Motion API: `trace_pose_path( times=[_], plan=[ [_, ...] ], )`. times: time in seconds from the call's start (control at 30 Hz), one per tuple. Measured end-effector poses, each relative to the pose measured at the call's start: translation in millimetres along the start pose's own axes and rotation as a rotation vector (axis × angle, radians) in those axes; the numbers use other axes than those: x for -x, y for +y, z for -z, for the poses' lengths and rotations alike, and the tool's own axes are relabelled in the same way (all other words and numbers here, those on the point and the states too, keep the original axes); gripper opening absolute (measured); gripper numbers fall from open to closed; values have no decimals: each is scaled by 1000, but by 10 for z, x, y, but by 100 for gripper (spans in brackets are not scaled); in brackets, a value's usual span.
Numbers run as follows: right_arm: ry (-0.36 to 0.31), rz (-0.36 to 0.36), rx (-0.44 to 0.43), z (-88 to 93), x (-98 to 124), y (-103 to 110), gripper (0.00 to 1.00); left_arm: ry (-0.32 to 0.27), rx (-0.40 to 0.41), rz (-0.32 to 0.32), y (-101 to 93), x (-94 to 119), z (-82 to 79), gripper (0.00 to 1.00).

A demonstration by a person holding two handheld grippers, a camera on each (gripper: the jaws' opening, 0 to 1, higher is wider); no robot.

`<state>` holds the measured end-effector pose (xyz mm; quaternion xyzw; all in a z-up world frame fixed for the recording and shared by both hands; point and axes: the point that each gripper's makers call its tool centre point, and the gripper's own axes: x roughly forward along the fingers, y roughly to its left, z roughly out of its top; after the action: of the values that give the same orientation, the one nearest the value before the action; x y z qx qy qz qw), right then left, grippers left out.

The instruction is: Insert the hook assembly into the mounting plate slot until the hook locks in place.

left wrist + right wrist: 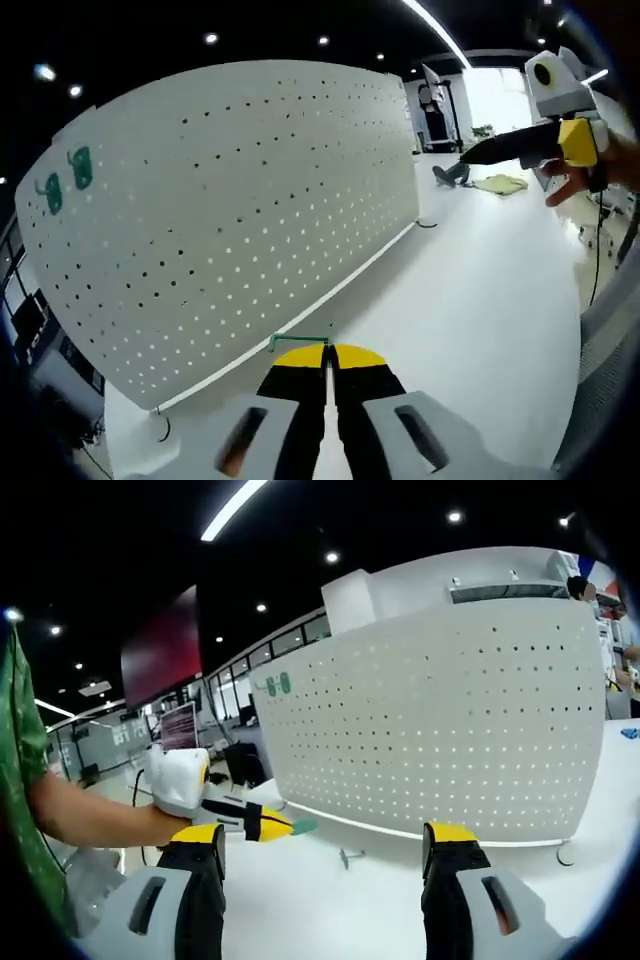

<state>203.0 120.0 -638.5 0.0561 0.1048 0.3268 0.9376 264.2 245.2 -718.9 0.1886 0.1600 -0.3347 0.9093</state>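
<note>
Green hook [300, 340] in pinched left tool [327, 362]; right tool [330, 852] agape.

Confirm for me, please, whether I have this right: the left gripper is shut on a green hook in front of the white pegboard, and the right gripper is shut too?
Not quite: the right gripper is open, its jaws standing wide apart in the right gripper view. The left gripper is indeed shut on the green hook before the white pegboard.

Both views low over table [480, 300], facing pegboard [240, 200].
</note>
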Motion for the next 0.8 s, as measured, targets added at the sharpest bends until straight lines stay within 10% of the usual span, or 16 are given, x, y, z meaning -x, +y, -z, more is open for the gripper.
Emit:
trace_pose_path(
  times=[0.8],
  plan=[
    [-44, -28, 82, -307, 233, 339, 80, -163, -341, 104, -585, 889, -732, 1]
  ],
)
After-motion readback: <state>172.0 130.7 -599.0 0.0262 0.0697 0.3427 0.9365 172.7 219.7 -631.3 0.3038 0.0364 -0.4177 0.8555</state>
